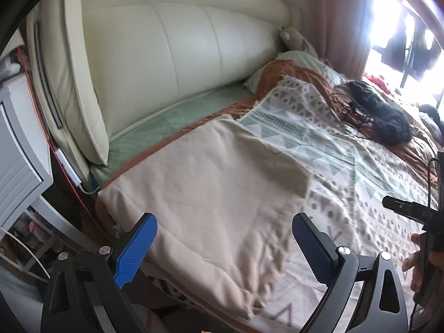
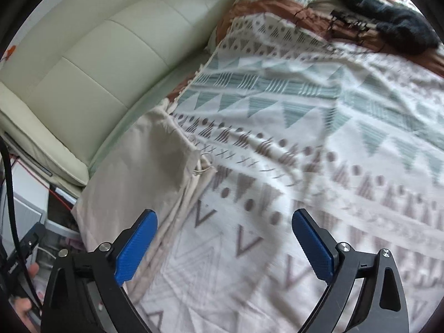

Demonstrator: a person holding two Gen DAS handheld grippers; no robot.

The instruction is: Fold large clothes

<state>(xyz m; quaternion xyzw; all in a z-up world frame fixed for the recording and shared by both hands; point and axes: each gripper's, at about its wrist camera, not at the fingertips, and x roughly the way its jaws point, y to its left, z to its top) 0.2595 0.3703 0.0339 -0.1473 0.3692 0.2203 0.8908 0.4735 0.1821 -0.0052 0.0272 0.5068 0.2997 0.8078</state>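
Here, both pairs of blue-padded jaws stand spread wide with nothing between them. The left gripper hangs above the beige garment, its pads apart from the cloth; the right gripper hangs above the patterned bedspread, just beside the garment's edge.

The beige garment lies flat on the bed as a folded rectangle, on the bedspread's end nearest the cream padded headboard. One corner of it reaches toward the headboard; a near edge (blurred in the left wrist view) falls in soft wrinkles toward the grippers. In the right wrist view a thin cord loop shows at its edge, where the cloth meets the bedspread.

Between garment and headboard runs a strip of pale green sheet. Farther from the headboard along the bed, a rust-brown blanket lies bunched under the bedspread's far edge, and a dark knitted item rests on it, well apart from the garment. Beyond that, pinkish curtains frame a bright window.

A hand on the right gripper's black handle shows at the edge of the left wrist view. Beside the headboard stands a white unit.
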